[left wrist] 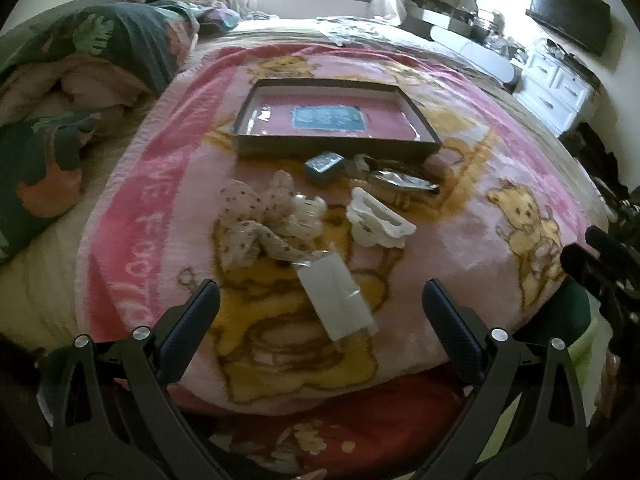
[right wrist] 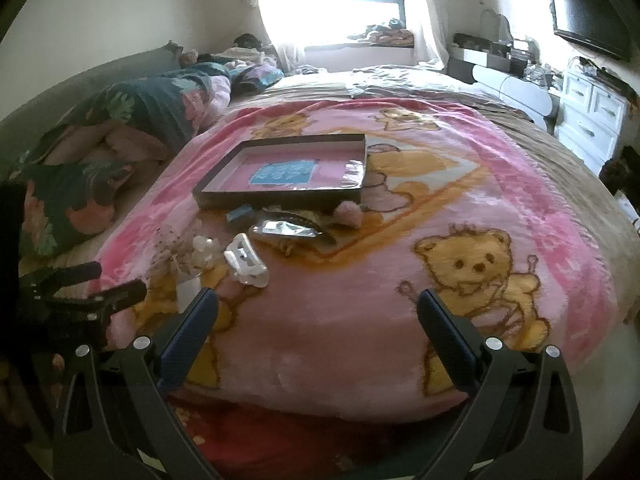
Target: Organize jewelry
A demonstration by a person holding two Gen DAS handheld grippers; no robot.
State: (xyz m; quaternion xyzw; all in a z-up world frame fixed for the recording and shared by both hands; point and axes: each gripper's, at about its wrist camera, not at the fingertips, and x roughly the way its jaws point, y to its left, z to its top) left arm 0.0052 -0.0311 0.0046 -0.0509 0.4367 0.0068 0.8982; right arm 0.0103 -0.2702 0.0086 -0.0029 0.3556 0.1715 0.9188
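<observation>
- Left gripper (left wrist: 320, 300): fingers spread and empty above the near edge of the pink blanket (left wrist: 460, 240).
- Right gripper (right wrist: 318, 308): fingers likewise spread, holding nothing.
- White packet (left wrist: 338, 300): directly ahead between the left fingers, long axis angled near-right to far-left; the left hand is nearer.
- Remaining pieces lie beyond, before the open box (left wrist: 336, 120); the polka-dot bow (left wrist: 256, 216) and clear clip (left wrist: 306, 216) overlap, and the shiny items (left wrist: 400, 180) are indistinct.

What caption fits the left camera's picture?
Open left gripper hovers over hair clips and a shallow box on a pink blanket.
</observation>
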